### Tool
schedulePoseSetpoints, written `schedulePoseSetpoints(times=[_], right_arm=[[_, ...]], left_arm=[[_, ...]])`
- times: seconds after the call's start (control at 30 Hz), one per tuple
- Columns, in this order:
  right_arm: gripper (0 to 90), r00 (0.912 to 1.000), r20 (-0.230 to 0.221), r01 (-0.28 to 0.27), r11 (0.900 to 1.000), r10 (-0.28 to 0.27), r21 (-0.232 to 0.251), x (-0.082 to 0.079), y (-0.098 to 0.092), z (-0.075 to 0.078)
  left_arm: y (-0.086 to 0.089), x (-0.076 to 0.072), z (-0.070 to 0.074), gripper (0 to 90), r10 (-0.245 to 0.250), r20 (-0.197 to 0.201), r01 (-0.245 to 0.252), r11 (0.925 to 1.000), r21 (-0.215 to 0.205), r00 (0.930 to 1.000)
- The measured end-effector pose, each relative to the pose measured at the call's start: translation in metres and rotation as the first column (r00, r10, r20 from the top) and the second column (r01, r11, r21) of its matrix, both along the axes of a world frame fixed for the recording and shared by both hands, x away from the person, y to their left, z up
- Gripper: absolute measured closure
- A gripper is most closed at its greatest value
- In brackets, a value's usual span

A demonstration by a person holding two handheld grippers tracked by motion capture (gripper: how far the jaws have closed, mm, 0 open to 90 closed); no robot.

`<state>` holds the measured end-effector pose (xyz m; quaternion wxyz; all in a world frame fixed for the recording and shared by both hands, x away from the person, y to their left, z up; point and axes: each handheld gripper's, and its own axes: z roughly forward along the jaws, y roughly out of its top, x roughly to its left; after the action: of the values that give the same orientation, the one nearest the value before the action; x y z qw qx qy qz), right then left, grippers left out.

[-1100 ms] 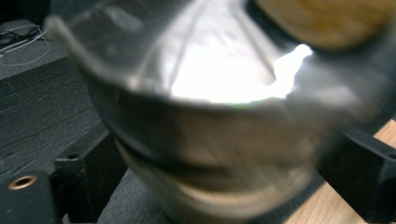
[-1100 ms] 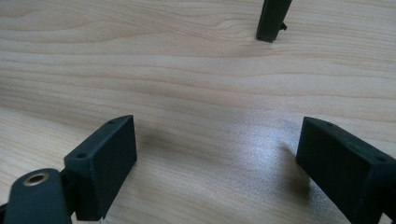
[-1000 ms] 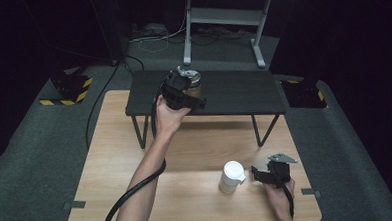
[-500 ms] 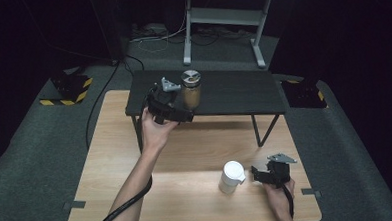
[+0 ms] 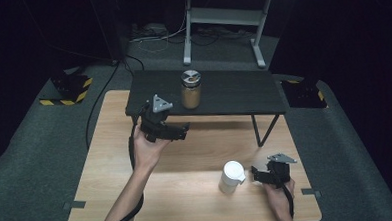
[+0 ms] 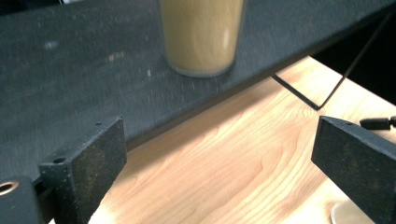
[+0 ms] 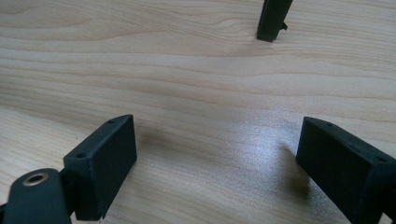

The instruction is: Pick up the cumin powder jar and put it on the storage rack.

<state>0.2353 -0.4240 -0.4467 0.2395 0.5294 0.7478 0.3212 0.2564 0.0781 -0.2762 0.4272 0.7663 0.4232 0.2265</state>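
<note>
A tan jar point(image 5: 191, 89) with a metal lid stands upright on the low black shelf point(image 5: 233, 91). In the left gripper view the jar point(image 6: 201, 35) sits near the shelf's front edge. My left gripper point(image 5: 184, 132) hovers over the wooden table point(image 5: 196, 150) just in front of the shelf, below and left of the jar. Its jaws are open point(image 6: 219, 140) with nothing between them. My right gripper point(image 5: 254, 174) rests low at the table's near right, open and empty point(image 7: 215, 144), just right of a white cup point(image 5: 232, 176).
The black shelf stands on thin wire legs point(image 5: 262, 130) across the far half of the table; one leg's foot point(image 7: 273, 18) lies ahead of my right gripper. A cable point(image 5: 131, 213) trails from the left gripper along the forearm. Dark carpet surrounds the table.
My left gripper has drawn away from the jar, moving left, toward the near side and down off the shelf. The jar stays upright on the shelf. The right gripper has not moved.
</note>
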Motion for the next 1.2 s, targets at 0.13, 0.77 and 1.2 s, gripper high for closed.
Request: schedulePoseSetpoints(times=[0.13, 0.77, 1.2], right_arm=[[11.5, 1.0000, 0.000, 0.000, 1.000, 0.000, 0.000, 0.000, 0.000, 0.000], [11.4, 1.0000, 0.000, -0.001, 1.000, 0.001, -0.002, 0.000, 0.000, 0.000], [11.4, 1.0000, 0.000, 0.000, 1.000, 0.000, -0.003, 0.000, 0.000, 0.000]], left_arm=[[0.003, -0.011, -0.013, 3.8, 0.004, 0.009, -0.004, 0.9998, 0.020, 0.9999], [-0.003, -0.015, -0.074, 4.6, 0.047, -0.047, -0.043, 0.9950, 0.091, 0.9978], [-0.006, -0.005, -0.113, 4.6, 0.069, -0.133, -0.056, 0.9934, 0.100, 0.9887]])
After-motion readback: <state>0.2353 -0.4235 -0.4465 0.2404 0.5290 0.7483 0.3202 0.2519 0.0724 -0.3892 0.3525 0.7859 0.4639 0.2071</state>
